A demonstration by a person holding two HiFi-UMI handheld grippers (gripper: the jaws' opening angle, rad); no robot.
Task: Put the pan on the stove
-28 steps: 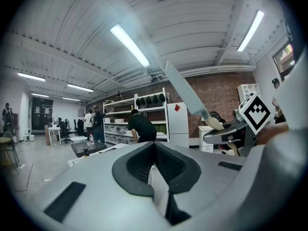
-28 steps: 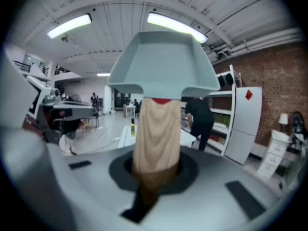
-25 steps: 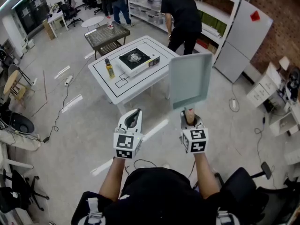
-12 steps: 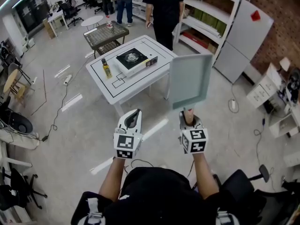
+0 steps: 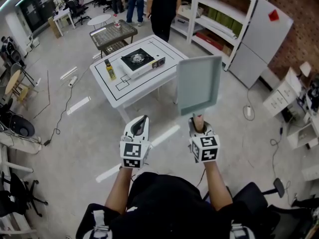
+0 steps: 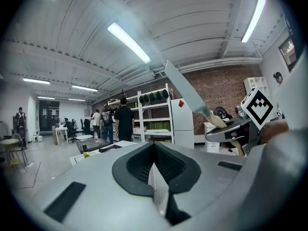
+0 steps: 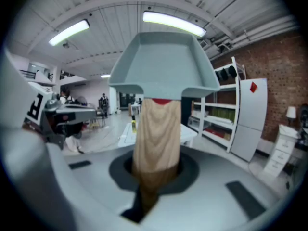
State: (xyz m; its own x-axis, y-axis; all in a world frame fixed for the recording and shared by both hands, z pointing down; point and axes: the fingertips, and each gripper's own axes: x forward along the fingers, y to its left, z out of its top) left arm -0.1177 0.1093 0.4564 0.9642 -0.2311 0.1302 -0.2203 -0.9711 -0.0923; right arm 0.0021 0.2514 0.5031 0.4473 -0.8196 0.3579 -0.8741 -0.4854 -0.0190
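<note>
Head view is showing the right gripper [image 5: 199, 128] clamping its jaws tight on the wooden handle [image 7: 156, 134] of the pale square pan [image 5: 198, 86], which is hanging in the air well apart from the stove [image 5: 137, 59] on the white table [image 5: 149, 88] ahead, while the left gripper [image 5: 141, 127] is riding alongside with its jaws together on nothing. Carrying well probably means holding the pan level, since one grip at the handle's end is leaving the far end free to sag, then lowering it centred on the stove, clear of the bottle [image 5: 109, 69] standing near it.

No legible text, labels or numbers
</note>
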